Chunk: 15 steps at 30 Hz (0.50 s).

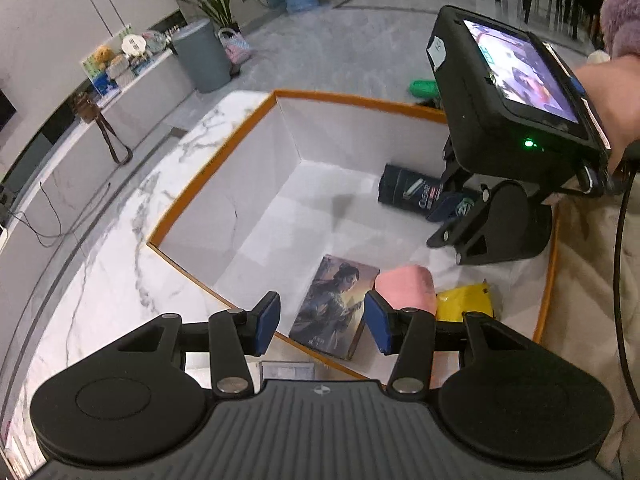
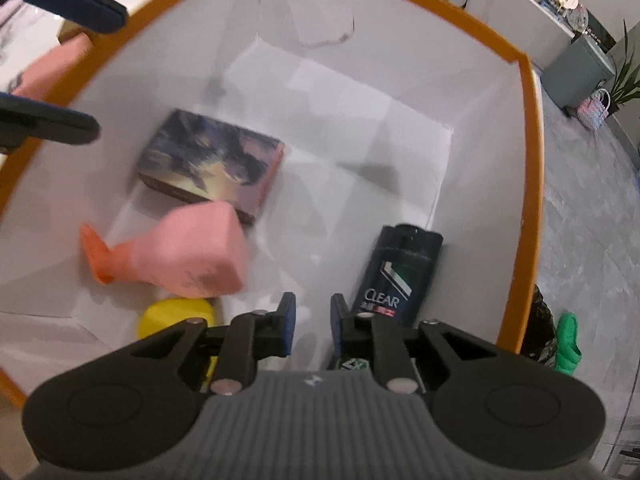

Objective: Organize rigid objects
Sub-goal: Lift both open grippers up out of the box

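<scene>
1. The left gripper (image 1: 322,326) hangs just above the near wall of the orange-rimmed box (image 1: 362,100). Its blue pads stand apart with nothing between them, so I judge it free for another item.
2. Just inside that near wall lies one illustrated box (image 1: 334,306), flat on the floor of the orange-rimmed box. I take it as already sorted.
3. Beside the illustrated box sits one pink bottle (image 2: 196,256). It is blurred and tilted in the right wrist view, its orange end (image 2: 96,256) toward the box's side wall; whether it rests or is falling I cannot tell.
4. One yellow object (image 1: 464,300) lies next to the pink bottle, low by the same wall.
5. The right gripper (image 2: 313,322) points steeply down into the orange-rimmed box. Its pads are nearly together, with only a narrow empty gap, gripping nothing.
6. Farther in, one dark "CLEAR" bottle (image 2: 400,276) lies on its side against the box's other side wall. A dark green-marked item (image 2: 354,364) shows under the right gripper, too hidden to name.
7. Count inside the box: four plain items, plus that one doubtful piece.
</scene>
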Each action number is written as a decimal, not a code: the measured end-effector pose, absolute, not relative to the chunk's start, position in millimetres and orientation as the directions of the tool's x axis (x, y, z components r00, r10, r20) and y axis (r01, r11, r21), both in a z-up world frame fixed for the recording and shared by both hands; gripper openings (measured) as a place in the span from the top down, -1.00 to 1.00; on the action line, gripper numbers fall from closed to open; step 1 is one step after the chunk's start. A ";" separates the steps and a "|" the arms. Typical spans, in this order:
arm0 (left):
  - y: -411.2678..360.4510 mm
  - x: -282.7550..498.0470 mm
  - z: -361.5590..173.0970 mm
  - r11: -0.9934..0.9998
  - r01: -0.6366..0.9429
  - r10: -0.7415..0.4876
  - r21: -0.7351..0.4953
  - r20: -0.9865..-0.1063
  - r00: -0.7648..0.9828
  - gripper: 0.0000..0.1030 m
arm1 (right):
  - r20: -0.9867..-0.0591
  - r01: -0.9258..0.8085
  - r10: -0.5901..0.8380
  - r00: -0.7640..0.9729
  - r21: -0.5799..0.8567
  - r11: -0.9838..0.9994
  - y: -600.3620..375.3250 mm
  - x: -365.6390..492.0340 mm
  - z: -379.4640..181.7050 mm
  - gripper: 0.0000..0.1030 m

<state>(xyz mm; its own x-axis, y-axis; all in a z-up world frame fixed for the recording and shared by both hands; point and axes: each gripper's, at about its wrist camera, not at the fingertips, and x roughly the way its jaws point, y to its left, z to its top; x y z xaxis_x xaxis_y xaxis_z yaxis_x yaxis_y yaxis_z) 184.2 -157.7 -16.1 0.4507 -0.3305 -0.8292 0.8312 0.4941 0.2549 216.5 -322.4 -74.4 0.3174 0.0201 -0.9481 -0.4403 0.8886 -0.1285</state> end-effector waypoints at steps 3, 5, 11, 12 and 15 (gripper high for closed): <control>-152.0 179.0 -11.0 0.489 0.815 -0.330 0.310 -0.800 0.502 -0.13 | -0.926 -0.441 0.039 0.375 -0.142 0.886 -319.3 210.9 -57.2 0.66; -146.4 175.9 -7.3 0.486 0.807 -0.332 0.335 -0.784 0.525 -0.13 | -0.906 -0.429 0.055 0.421 -0.145 0.892 -314.4 207.3 -47.3 0.55; -120.8 174.0 2.1 0.536 0.777 -0.311 0.331 -0.778 0.546 -0.13 | -0.844 -0.389 0.139 0.518 -0.088 0.917 -306.9 207.6 -17.0 0.41; -116.4 174.2 3.5 0.546 0.771 -0.306 0.328 -0.779 0.548 -0.13 | -0.838 -0.386 0.145 0.527 -0.084 0.919 -304.3 211.4 -14.4 0.33; -101.1 174.8 8.0 0.572 0.762 -0.305 0.303 -0.784 0.541 -0.13 | -0.817 -0.382 0.167 0.551 -0.070 0.922 -293.6 212.3 -4.6 0.27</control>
